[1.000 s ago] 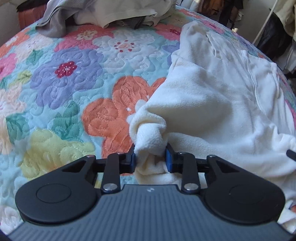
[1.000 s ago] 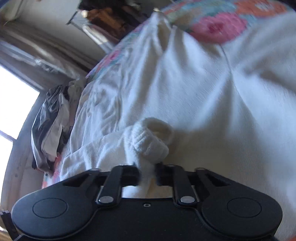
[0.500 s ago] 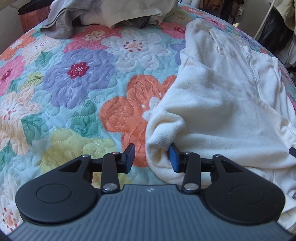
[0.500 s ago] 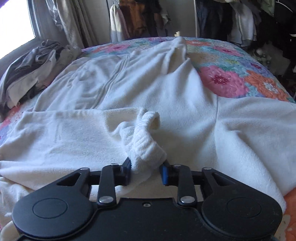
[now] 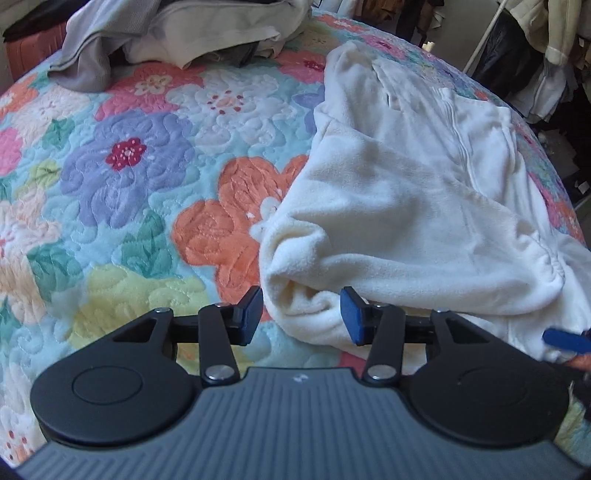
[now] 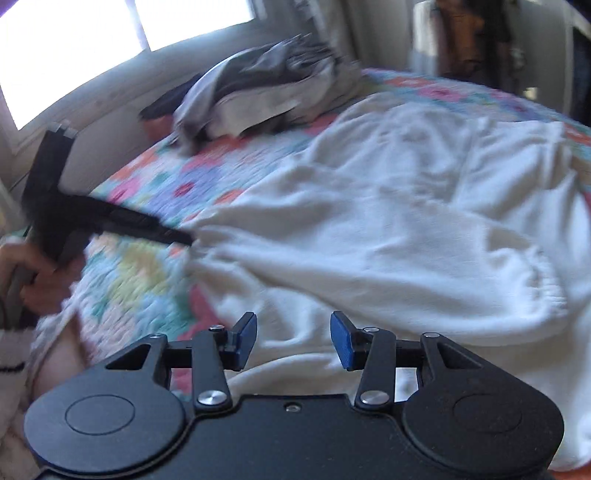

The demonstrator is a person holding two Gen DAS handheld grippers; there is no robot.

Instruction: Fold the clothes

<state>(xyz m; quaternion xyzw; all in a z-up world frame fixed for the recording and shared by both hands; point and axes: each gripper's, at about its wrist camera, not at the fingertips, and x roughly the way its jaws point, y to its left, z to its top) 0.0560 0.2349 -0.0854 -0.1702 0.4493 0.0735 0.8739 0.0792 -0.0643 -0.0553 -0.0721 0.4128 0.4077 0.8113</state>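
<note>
Floral quilt carries a cream fleece garment and piled clothes.

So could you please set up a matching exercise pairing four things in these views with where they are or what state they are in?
Things:
1. fleece
2. grey pile
3. left gripper
4. quilt

States or places:
A. heaped at the far edge of the bed
B. open, jaws either side of a fabric fold
C. spread under everything, flowered
D. cream, lying on the right part of the bed, zip showing

Pairs: 1-D, 2-A, 3-B, 4-C
</note>
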